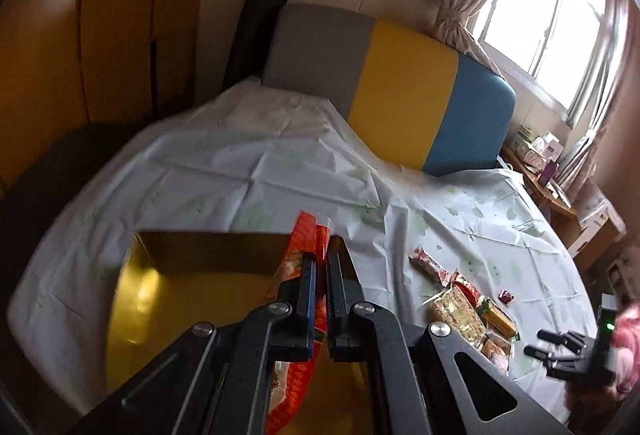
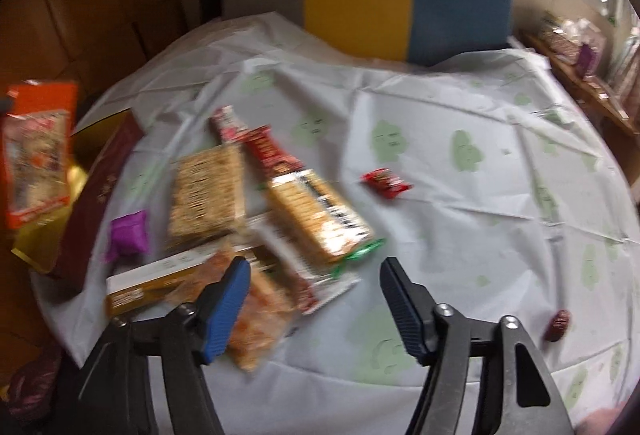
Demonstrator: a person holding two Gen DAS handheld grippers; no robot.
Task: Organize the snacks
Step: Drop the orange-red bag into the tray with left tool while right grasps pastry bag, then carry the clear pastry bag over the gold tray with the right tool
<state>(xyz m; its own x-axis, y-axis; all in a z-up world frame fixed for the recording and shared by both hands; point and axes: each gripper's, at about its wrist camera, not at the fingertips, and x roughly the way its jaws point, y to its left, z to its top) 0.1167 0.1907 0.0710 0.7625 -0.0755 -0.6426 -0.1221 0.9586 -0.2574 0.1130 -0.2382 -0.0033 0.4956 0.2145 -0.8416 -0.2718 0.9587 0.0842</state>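
1. The left tool is clamped on an orange snack bag, held above the open gold box at the left edge of the tabletop; the bag hangs free and is not yet set down inside.
2. The right tool has its fingers wide apart and holds nothing, poised just above the pile of snacks.
3. The box looks empty in the left wrist view, so I judge the sorting is only starting.
4. Left to gather: the crackers pack, the biscuit pack, the long red-wrapped bar, the purple packet, the small red candy and a dark candy well apart near the right rim.
5. The blurred packs under the right tool I cannot count exactly.
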